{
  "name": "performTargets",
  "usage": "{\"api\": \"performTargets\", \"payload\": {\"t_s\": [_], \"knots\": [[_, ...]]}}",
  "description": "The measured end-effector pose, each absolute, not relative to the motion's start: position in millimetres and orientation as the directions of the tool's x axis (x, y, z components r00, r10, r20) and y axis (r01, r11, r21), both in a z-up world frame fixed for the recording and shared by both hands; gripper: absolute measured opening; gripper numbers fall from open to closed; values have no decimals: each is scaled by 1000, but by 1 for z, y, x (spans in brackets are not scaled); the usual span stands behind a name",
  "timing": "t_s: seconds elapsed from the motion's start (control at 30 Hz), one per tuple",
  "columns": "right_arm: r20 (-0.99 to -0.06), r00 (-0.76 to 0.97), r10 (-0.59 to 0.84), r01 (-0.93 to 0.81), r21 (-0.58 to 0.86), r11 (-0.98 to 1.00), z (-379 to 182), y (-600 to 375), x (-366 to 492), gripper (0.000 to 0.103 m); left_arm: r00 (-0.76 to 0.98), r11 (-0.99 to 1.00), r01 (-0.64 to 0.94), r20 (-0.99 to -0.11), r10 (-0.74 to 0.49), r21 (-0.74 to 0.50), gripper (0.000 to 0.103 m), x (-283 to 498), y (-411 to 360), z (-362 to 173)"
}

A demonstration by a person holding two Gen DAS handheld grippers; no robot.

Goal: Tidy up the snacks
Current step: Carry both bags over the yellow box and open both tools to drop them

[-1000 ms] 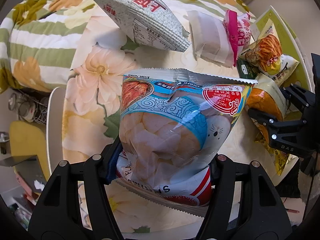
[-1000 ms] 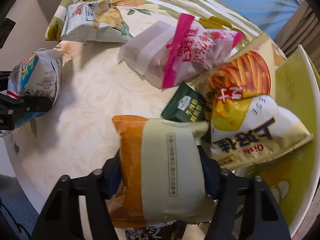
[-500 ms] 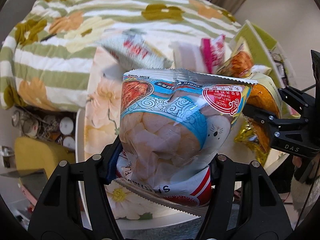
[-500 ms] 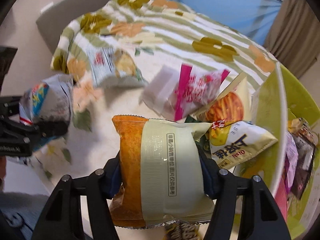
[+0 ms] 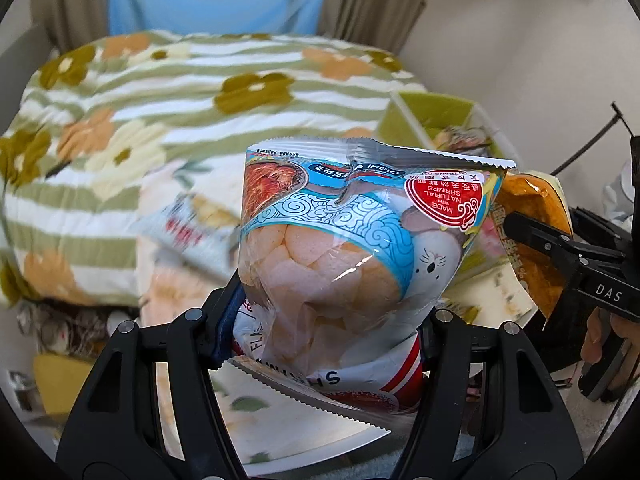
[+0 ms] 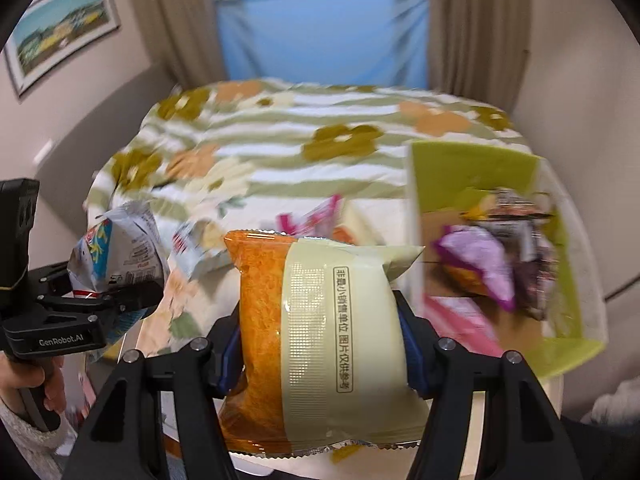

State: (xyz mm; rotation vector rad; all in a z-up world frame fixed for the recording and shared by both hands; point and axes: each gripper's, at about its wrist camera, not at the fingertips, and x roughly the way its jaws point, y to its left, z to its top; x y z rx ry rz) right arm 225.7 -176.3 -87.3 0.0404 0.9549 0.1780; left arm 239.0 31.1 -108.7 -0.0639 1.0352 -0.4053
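In my left gripper point(image 5: 326, 320) I have the shrimp chip bag point(image 5: 352, 256) pinched low on its body, jaws partway closed against both sides, the bag standing up between the fingers with its crimped top edge away from me. My right gripper point(image 6: 320, 344) is likewise clamped on the orange snack bag point(image 6: 320, 344), its cream band facing me, its top seam pointing away. Both bags hang above the near edge of the table point(image 6: 188, 304).

Past the right gripper, at the table's right edge, the green box point(image 6: 472, 168) stands open; inside I make out a purple packet point(image 6: 480, 264), a dark packet point(image 6: 516, 208) and something pink, all blurred. Loose packets lie blurred on the table's middle. Beyond the far edge is a floral blanket point(image 5: 192, 92), then curtains.
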Motion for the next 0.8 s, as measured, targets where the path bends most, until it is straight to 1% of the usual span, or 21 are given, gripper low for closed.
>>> {"api": "performTargets", "payload": {"t_s": [0.2, 0.37, 0.6, 0.8], "knots": [[-788, 605, 114, -58, 99, 993, -71, -240, 219, 60, 472, 909, 342, -792, -386, -239, 61, 249, -35, -85], [-786, 607, 120, -47, 115, 992, -68, -294, 220, 60, 468, 898, 349, -780, -415, -269, 61, 265, -100, -80], [-788, 596, 154, -73, 138, 988, -78, -352, 238, 60, 456, 901, 337, -790, -409, -272, 61, 305, -193, -92], [-812, 548, 202, -136, 152, 979, -98, -382, 258, 60, 448, 923, 289, -817, -364, -253, 61, 346, -242, -113]]}}
